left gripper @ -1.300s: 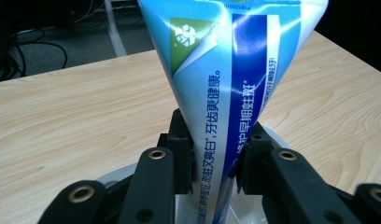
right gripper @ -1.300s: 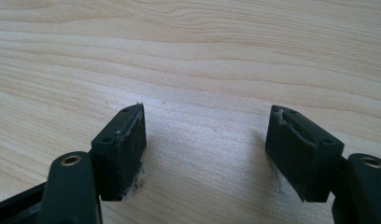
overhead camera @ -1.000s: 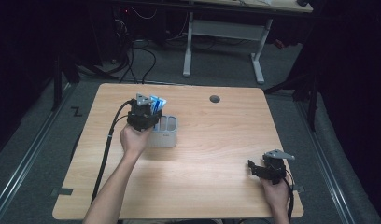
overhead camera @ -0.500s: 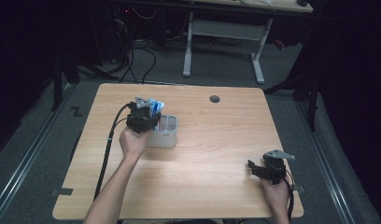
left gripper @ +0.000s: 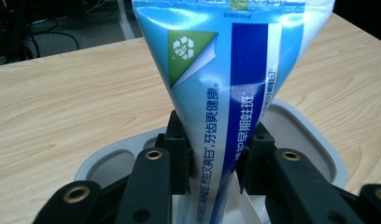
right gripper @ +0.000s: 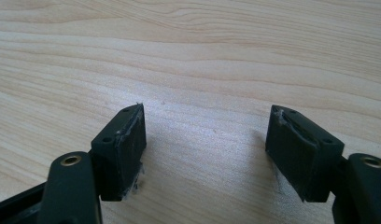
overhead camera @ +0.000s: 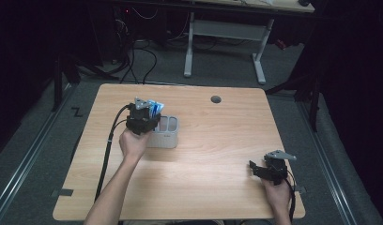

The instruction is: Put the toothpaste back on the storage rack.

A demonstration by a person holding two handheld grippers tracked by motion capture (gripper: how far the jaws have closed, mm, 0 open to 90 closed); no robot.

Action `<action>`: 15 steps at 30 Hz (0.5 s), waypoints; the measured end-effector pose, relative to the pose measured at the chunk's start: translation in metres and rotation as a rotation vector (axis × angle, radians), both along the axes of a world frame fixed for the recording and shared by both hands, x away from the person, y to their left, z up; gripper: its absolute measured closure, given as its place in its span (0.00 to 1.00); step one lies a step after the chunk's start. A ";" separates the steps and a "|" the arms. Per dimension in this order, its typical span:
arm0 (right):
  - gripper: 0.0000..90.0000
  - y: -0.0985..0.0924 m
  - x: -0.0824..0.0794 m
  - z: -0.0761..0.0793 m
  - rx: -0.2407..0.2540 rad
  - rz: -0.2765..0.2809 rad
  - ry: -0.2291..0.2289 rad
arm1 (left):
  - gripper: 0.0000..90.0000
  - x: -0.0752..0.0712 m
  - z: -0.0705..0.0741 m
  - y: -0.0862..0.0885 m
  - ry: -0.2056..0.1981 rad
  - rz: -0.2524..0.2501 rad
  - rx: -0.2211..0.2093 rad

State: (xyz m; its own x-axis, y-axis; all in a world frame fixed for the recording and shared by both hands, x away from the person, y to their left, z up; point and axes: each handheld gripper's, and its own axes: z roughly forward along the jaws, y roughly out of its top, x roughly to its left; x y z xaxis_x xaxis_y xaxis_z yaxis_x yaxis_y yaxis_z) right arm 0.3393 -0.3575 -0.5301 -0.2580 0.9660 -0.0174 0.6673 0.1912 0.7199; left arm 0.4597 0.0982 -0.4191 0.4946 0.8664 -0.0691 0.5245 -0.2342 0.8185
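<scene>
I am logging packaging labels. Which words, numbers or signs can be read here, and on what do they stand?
All on the toothpaste tube, held by the left tongs over the white holder:
Top seam: "P18153610", roughly.
White column: "健齿亮白; 牙齿更健康", roughly.
Blue band: "预防早期蛀斑", roughly.
Green triangle: white emblem, no words.
Small side print: blurred, unreadable.

From my end, the toothpaste tube runs off the top edge in the left gripper view, so its crimped end is cut off, and its lower part drops behind the jaws, cap not visible. The white holder is mostly covered by tube and jaws; can't tell what's in its compartments. In the high view the left gripper covers the holder's left end and the tube is too small to read. The right gripper is tiny there, jaw gap unclear from that angle. Both forearms are cut off at the bottom edge.
</scene>
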 end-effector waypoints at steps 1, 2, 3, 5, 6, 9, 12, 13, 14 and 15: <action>0.32 0.000 0.000 0.000 0.000 0.000 0.000 | 0.77 0.000 0.000 0.000 0.000 0.000 0.000; 0.32 0.000 0.000 0.000 0.001 0.000 0.000 | 0.77 0.000 0.000 0.000 0.000 0.000 0.000; 0.32 0.000 0.000 0.000 0.002 -0.001 0.000 | 0.77 -0.001 0.000 0.001 0.002 0.005 -0.002; 0.32 0.000 0.000 0.000 0.001 0.000 0.000 | 0.76 -0.001 0.001 0.002 0.001 0.007 -0.004; 0.32 0.000 0.000 0.000 0.000 0.002 0.000 | 0.76 -0.001 0.001 0.003 0.001 0.009 -0.010; 0.32 0.000 0.000 0.000 0.000 0.002 0.000 | 0.75 -0.001 0.002 0.004 0.002 0.012 -0.021; 0.32 0.000 0.000 0.000 0.000 0.002 0.000 | 0.75 0.000 0.003 0.007 0.013 0.015 -0.027; 0.32 0.000 0.000 0.000 0.000 0.002 0.000 | 0.75 0.000 0.003 0.008 0.013 0.016 -0.023; 0.32 0.000 0.000 0.000 0.001 0.001 0.001 | 0.74 -0.001 0.003 0.008 0.011 0.019 -0.025; 0.32 0.000 0.000 0.000 0.001 0.001 0.000 | 0.74 -0.001 0.004 0.009 0.006 0.021 -0.030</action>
